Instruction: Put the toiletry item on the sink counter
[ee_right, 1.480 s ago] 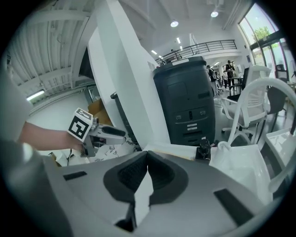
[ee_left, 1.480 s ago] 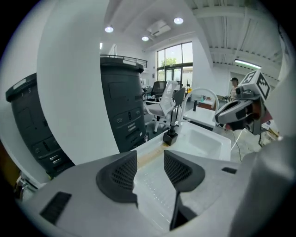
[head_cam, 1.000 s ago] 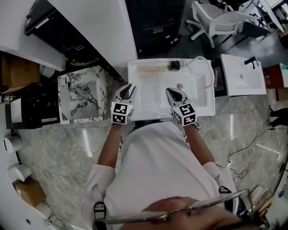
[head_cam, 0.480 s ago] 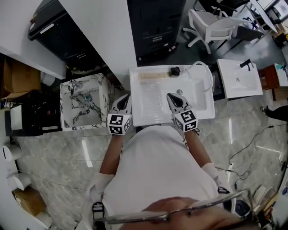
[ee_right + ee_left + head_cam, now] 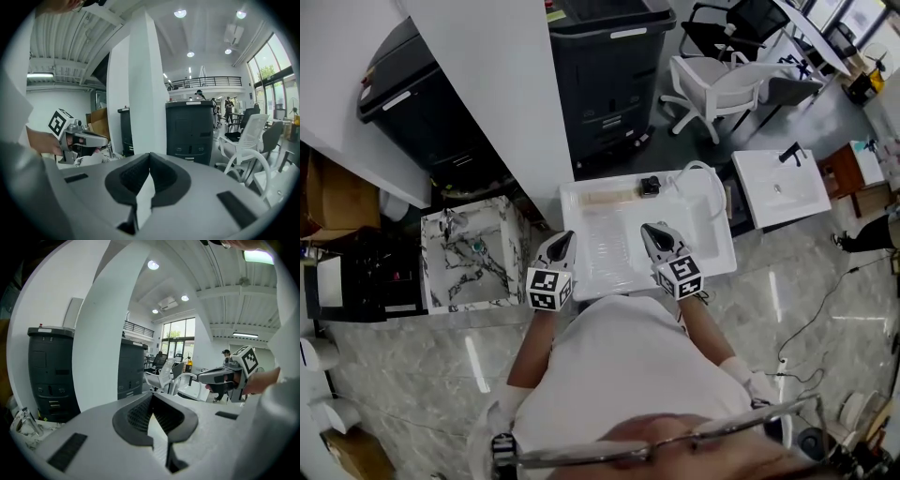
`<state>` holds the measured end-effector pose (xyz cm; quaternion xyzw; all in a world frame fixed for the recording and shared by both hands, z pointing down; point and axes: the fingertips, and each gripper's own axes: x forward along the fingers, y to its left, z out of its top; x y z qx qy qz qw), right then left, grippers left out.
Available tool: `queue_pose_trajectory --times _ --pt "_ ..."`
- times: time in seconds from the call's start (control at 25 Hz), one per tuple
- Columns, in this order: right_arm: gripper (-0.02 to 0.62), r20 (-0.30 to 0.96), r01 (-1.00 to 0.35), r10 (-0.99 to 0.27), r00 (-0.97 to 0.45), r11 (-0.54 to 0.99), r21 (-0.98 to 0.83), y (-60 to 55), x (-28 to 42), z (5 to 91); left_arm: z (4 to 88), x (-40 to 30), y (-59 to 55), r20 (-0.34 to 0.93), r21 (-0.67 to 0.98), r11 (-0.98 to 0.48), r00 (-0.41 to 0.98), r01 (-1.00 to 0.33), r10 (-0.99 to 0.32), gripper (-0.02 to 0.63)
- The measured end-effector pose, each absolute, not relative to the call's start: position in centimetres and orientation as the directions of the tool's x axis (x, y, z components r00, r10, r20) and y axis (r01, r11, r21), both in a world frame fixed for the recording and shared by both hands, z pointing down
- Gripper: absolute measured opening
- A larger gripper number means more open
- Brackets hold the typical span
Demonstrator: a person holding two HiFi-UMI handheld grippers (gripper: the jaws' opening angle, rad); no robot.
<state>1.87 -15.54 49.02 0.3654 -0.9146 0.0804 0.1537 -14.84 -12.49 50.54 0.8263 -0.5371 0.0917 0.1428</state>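
The white sink surface (image 5: 574, 216) stands on a glossy grey marble floor (image 5: 825, 272); its left half is a ribbed drainer, its right half a basin; on the back rim lie a pale long strip (image 5: 602, 198) and, just beside it, a small dark object (image 5: 650, 186); a white hose (image 5: 705, 174) loops over the back right corner. On the floor to the left stands a marble-patterned basin unit (image 5: 436, 281); to the right, a second white sink (image 5: 797, 202) with a dark tap (image 5: 789, 153); thin cables (image 5: 814, 307) trail across the tiles.
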Motion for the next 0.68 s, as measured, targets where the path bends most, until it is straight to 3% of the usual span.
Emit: queue_pose_trajectory --times 0.68 --pt "0.006 0.322 -0.72 -0.675 -0.664 0.693 -0.03 -17.3 2.7 48.4 50.0 -14.5 -14.1 0.272 0.147 -0.405 0.43 -0.903 -0.861 0.005"
